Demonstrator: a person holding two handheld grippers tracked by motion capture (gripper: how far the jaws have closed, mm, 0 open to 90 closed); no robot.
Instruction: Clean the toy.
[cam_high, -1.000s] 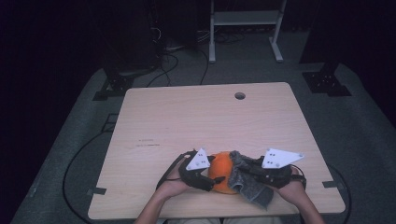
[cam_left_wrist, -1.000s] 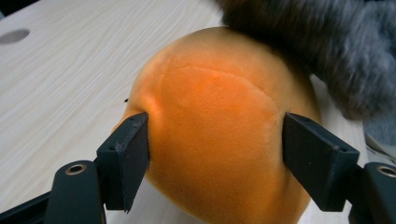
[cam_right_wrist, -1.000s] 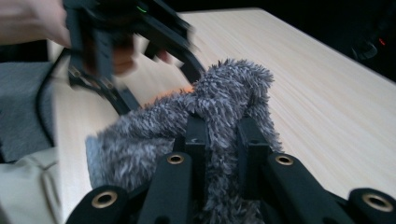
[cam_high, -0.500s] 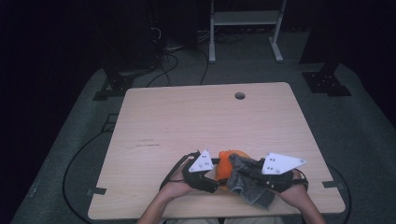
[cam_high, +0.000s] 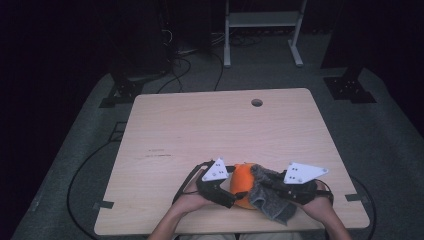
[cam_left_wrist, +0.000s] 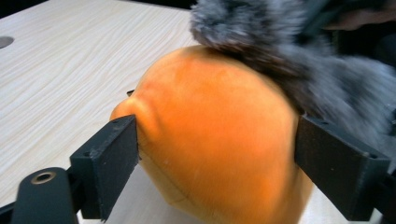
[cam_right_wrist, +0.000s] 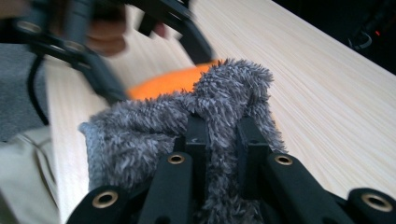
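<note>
An orange rounded object (cam_high: 242, 182) sits at the near edge of the table, held between the jaws of my left gripper (cam_high: 227, 192). In the left gripper view the two black jaws press on both sides of the orange object (cam_left_wrist: 215, 140). A grey fluffy cloth (cam_high: 267, 197) drapes over the orange object's right side. My right gripper (cam_high: 275, 187) is shut on the cloth. In the right gripper view the grey cloth (cam_right_wrist: 187, 126) bunches between the jaws, and the orange object (cam_right_wrist: 168, 81) shows behind it.
The light wooden table (cam_high: 220, 130) has a round cable hole (cam_high: 257, 102) at its far edge. Cables (cam_high: 80, 170) run over the grey floor to the left. A white metal stand (cam_high: 260, 30) is beyond the table. The person's hands hold both grippers at the near edge.
Both grippers, the orange object and the cloth have shifted slightly right along the near edge. The cloth now covers more of the orange object's right side.
</note>
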